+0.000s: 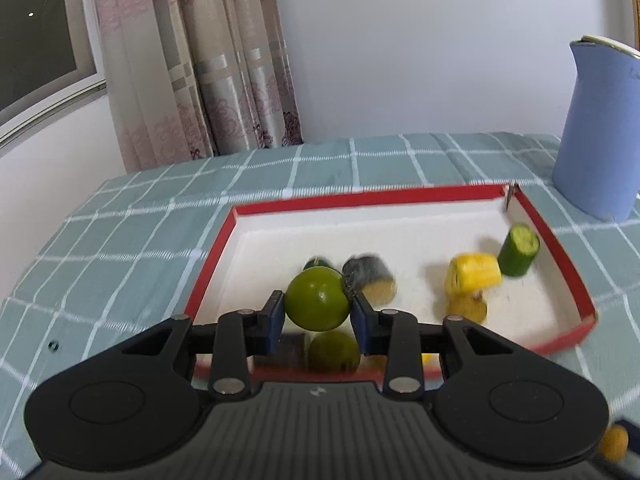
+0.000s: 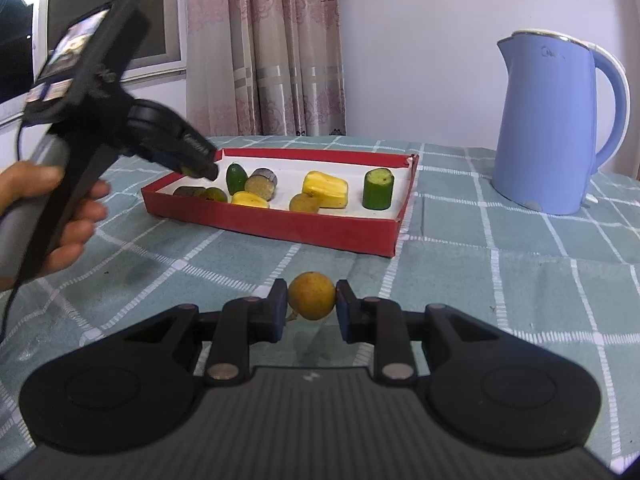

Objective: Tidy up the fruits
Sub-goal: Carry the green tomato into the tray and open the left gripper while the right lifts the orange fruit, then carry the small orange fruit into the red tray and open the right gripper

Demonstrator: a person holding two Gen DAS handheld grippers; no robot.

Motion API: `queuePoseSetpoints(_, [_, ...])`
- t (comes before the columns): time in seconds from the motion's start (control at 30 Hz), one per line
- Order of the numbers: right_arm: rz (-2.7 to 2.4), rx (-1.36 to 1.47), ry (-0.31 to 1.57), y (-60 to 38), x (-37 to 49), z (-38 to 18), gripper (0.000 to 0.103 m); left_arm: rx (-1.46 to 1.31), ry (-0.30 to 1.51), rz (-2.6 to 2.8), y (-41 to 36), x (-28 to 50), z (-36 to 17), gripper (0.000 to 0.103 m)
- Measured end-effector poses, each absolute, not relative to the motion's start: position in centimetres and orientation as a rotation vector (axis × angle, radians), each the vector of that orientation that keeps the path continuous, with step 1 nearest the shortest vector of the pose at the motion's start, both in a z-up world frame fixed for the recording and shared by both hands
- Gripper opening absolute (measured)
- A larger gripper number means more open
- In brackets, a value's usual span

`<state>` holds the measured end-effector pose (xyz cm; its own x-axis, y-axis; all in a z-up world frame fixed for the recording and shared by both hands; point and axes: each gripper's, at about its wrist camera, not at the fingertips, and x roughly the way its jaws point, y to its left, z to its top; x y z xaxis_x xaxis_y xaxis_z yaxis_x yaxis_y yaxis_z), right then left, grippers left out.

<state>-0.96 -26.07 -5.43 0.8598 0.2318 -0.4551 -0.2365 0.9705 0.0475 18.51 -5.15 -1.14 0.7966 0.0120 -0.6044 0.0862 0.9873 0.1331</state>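
**Two round fruits gripped, one over the tray, one short of it**

Nearest each lens: a black hand-held gripper. Left hand-held gripper (image 1: 318,312) clenched on a green round fruit (image 1: 317,299), pads pressing its two sides, carried over the near left part of the tray. Right hand-held gripper (image 2: 312,307) clenched on a yellow-orange round fruit (image 2: 311,295), low over the surface (image 2: 500,300), well short of the tray's near wall.

Largest to smallest from there:
- Surface under a teal checked cloth.
- Blue electric kettle (image 2: 548,128) at the right, beyond the tray; a faint dark scribble near its rim, too small to read.
- Red tray with white lining (image 2: 280,226), already holding several pieces.
- Hand (image 2: 60,216) wrapped round the left tool's handle, seen from the right wrist view.
- Inside the tray: yellow lobed pieces (image 2: 326,189), an upright green cut cylinder (image 2: 378,189) near the right wall, grey-skinned cut pieces (image 2: 264,182), a small green oval fruit (image 2: 235,178), and a few more that are hard to name.

Handling, as a judgement: both round fruits small, probably light, smooth-skinned and ready to roll or squirt out of flat pads. Best held across the widest middle, as now, and set down low in a bare patch of lining rather than dropped.

Writing: a small pale mark on each gripper body, not legible; a lit screen on the left tool, blurred.
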Motion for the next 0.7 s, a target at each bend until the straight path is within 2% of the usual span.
queuePoseSetpoints(0.53, [0.227, 0.033, 0.454, -27.3, -1.0, -5.0, 0.025, 0.214, 0.671, 0.000, -7.8, 25.6, -2.5, 0.036])
queuePoseSetpoints(0.6, [0.227, 0.031, 0.454, -27.3, -1.0, -5.0, 0.025, 0.212, 0.680, -0.006, -7.9, 25.9, -2.7, 0.042])
queuePoseSetpoints(0.67, [0.228, 0.030, 0.454, -27.2, -1.1, -5.0, 0.025, 0.202, 0.677, -0.006, -7.8, 25.9, -2.8, 0.059])
queuePoseSetpoints(0.7, [0.228, 0.031, 0.453, -27.3, -1.1, -5.0, 0.025, 0.199, 0.674, -0.003, -7.8, 25.8, -2.8, 0.062])
